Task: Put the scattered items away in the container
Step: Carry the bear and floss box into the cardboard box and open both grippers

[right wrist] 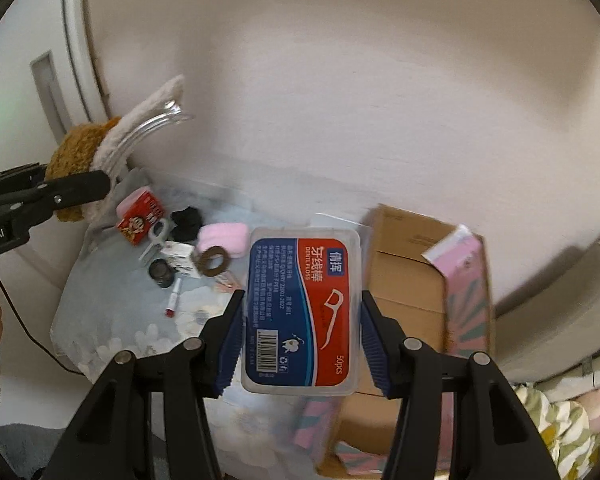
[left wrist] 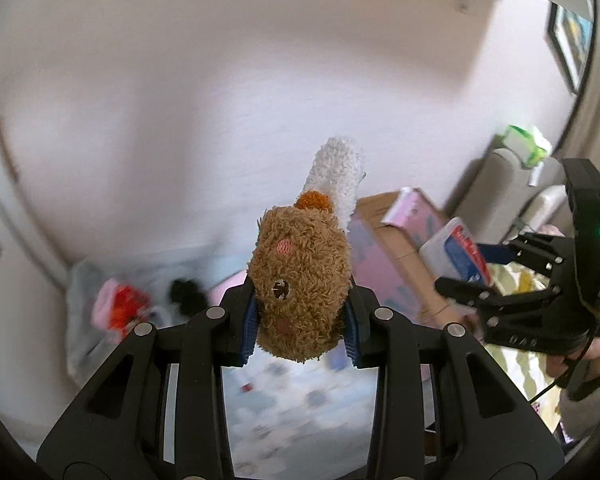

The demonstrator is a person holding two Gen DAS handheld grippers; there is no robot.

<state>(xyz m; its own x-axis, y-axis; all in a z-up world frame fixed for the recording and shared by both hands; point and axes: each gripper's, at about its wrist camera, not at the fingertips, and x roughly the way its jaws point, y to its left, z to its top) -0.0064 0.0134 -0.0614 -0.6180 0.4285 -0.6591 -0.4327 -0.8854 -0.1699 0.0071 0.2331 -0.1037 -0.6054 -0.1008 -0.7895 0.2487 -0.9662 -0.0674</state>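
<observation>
Left claw (left wrist: 300, 312) clamping plush toy (left wrist: 300, 280), right claw (right wrist: 300, 336) gripping floss box (right wrist: 300, 312), cardboard box (right wrist: 408, 280) beside

A home, most likely a bedroom. A framed picture (left wrist: 572, 46) hangs on a pale wall at the upper right of the left wrist view. A light blue floral fabric surface (right wrist: 112, 336) at lower left of the right wrist view carries small personal items: a lipstick (right wrist: 173, 299), a brown hair tie (right wrist: 214, 261), a pink sponge-like pad (right wrist: 225, 238). A cardboard box (right wrist: 408, 264) sits at centre right, patterned bedding (right wrist: 556, 420) at lower right.
</observation>
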